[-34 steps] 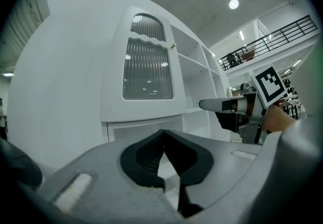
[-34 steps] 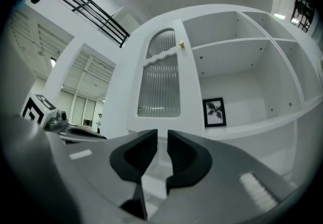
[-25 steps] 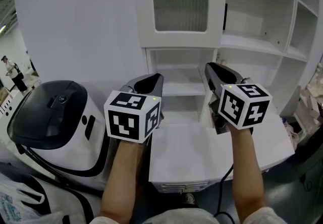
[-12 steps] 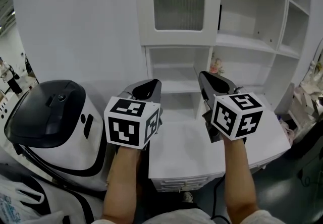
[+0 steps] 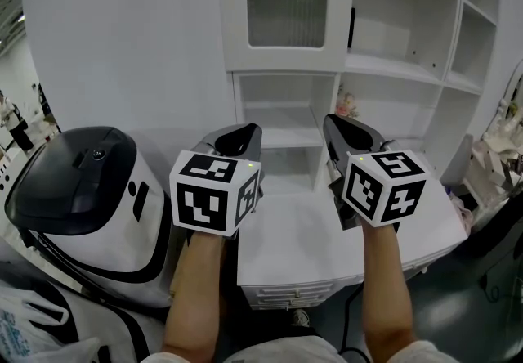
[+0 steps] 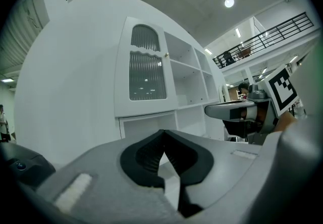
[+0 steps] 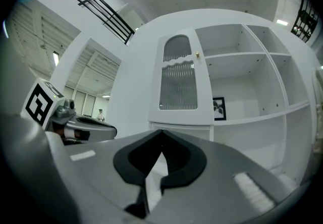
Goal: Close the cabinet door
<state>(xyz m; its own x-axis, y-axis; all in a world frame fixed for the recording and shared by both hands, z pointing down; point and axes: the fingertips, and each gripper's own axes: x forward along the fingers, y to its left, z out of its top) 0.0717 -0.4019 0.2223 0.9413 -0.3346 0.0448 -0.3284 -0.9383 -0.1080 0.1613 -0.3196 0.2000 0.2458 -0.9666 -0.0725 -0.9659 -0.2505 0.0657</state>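
One cabinet door (image 5: pixel 288 6) above and beyond left gripper (image 5: pixel 245 134) and right gripper (image 5: pixel 333 124)

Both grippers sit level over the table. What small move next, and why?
Probably just lower both grippers and stop. The cabinet door already looks shut flush, and the left gripper and right gripper are closed, empty and well short of it.

The cabinet door (image 5: pixel 288 10) shows smooth white paint and ribbed glass; the machine lid (image 5: pixel 69 181) looks glossy black plastic.
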